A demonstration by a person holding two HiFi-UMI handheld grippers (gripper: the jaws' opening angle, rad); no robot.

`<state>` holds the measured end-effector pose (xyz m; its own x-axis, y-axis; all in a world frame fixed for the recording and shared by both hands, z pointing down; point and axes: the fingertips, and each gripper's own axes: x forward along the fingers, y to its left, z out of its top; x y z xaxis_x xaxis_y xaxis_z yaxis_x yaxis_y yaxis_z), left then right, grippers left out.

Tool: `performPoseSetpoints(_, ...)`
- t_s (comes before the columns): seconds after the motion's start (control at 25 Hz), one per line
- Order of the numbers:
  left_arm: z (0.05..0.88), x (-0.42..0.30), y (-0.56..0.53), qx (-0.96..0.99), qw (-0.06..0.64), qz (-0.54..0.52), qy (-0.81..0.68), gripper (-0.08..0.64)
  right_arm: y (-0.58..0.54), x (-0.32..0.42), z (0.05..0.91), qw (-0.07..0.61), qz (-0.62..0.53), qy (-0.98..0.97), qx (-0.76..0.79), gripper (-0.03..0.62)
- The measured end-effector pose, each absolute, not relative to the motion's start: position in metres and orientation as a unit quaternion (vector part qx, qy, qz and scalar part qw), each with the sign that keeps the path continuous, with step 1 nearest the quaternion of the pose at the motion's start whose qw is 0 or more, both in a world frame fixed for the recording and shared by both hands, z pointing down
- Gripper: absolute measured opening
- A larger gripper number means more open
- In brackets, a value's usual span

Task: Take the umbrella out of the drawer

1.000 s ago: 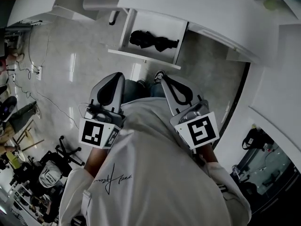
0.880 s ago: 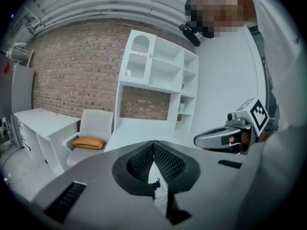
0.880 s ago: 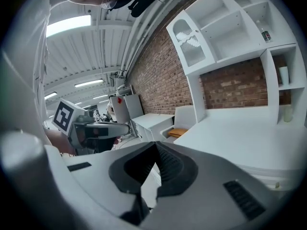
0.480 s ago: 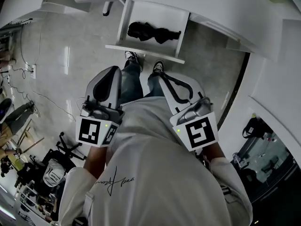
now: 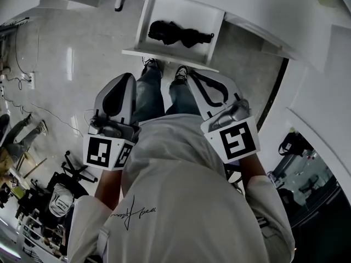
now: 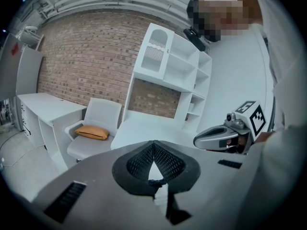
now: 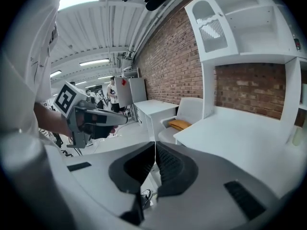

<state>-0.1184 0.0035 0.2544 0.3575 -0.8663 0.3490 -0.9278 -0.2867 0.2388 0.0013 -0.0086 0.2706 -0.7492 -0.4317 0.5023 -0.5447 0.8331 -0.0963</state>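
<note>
**Two shut pairs of jaws, nothing lifted yet**

Approach step, by the look of it. At twelve o'clock in the head view: open white pull-out drawer [image 5: 186,16], with black folded umbrella [image 5: 178,33] lying crosswise inside, untouched. At nine o'clock of that view's centre, grey-white left gripper [image 5: 123,80]; at three o'clock, matching right gripper [image 5: 193,78]. Both well apart from the drawer and pointing up toward it. Left jaws pressed together at the tips, pinching nothing. Right jaws likewise pressed together and empty.

Next, in all likelihood: reach down toward twelve o'clock, spread one pair of jaws, straddle the umbrella's narrower middle, then pinch and lift clear of the drawer walls. Worth watching: loose black fabric folds, easy to catch instead of the firmer body beneath, so a deep, centred bite preferred.
</note>
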Motion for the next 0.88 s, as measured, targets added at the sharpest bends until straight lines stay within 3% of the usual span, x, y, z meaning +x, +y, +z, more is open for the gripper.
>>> performPoseSetpoints(0.88,0.296,-0.119,-0.024,0.805,0.244,0.086,-0.535,0.015,-0.040,-0.020,0.342,0.296,0.128,-0.915,0.244,0.026)
